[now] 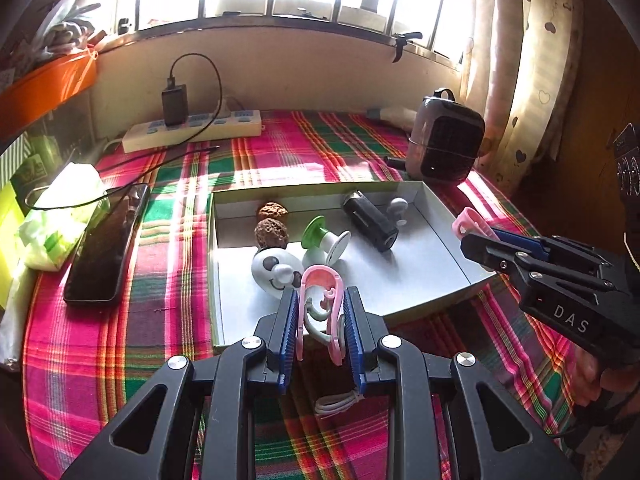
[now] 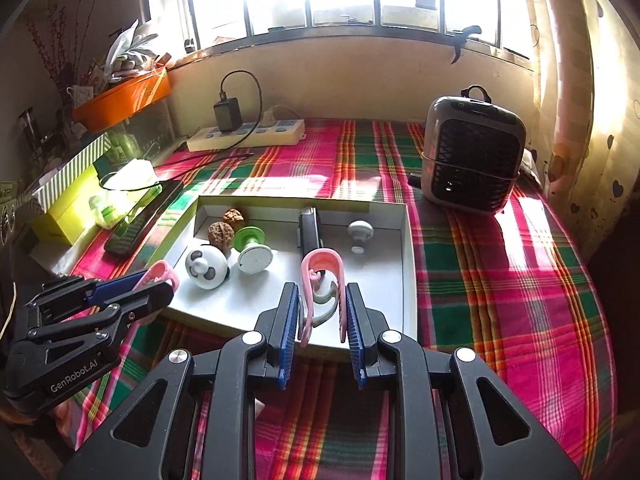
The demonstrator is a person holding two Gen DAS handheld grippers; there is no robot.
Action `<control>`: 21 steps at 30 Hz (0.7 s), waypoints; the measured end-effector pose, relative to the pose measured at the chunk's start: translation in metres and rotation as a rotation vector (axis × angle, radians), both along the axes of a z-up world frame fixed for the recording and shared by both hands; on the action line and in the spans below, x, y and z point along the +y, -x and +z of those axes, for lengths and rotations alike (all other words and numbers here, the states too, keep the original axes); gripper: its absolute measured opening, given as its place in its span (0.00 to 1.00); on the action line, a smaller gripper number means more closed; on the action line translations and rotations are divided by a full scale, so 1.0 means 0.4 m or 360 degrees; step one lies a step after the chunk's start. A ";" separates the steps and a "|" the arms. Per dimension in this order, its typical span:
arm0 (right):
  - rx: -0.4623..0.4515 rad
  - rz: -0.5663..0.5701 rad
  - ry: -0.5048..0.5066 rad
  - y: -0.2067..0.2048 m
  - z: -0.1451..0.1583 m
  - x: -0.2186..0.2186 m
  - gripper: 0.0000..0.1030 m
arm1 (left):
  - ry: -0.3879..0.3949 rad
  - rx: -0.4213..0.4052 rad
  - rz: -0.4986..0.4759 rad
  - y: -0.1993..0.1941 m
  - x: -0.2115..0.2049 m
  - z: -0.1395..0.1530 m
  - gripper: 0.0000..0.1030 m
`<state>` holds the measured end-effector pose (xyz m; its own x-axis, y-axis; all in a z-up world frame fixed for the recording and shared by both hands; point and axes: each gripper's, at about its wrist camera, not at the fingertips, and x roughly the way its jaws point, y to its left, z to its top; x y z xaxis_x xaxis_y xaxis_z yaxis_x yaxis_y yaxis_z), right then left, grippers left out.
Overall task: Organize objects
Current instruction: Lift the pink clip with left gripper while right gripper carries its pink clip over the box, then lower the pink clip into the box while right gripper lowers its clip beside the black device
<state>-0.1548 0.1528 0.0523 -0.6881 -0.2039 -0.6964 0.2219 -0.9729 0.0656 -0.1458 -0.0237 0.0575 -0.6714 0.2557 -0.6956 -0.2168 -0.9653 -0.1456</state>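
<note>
My left gripper (image 1: 320,300) is shut on a pink and grey hook clip (image 1: 320,269), held above the near edge of a shallow white box (image 1: 440,208). My right gripper (image 2: 322,296) is shut on a second pink clip (image 2: 320,255) over the box (image 2: 408,260). Each gripper shows in the other's view: the right gripper (image 1: 472,240) at the box's right rim, the left gripper (image 2: 168,284) at its left corner. Inside lie two walnuts (image 1: 272,232), a green and white spool (image 1: 324,240), a panda-face disc (image 1: 276,268), a black cylinder (image 1: 370,220) and a white knob (image 1: 398,208).
A plaid cloth (image 2: 500,280) covers the table. A phone (image 1: 104,248) and tissue pack (image 1: 56,216) lie left of the box. A power strip (image 1: 192,128) with a charger sits by the back wall. A small heater (image 2: 472,160) stands at back right.
</note>
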 end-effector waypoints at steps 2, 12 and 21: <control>-0.0014 -0.0013 -0.0005 0.022 -0.002 0.007 0.24 | -0.0001 -0.0006 -0.0014 0.014 0.011 -0.001 0.21; -0.0121 -0.0025 -0.0024 0.110 -0.048 0.027 0.24 | -0.0004 -0.0065 -0.0068 0.075 0.058 -0.027 0.21; -0.0205 0.0011 0.0015 0.158 -0.076 0.034 0.24 | -0.0033 -0.0117 -0.0114 0.121 0.083 -0.041 0.21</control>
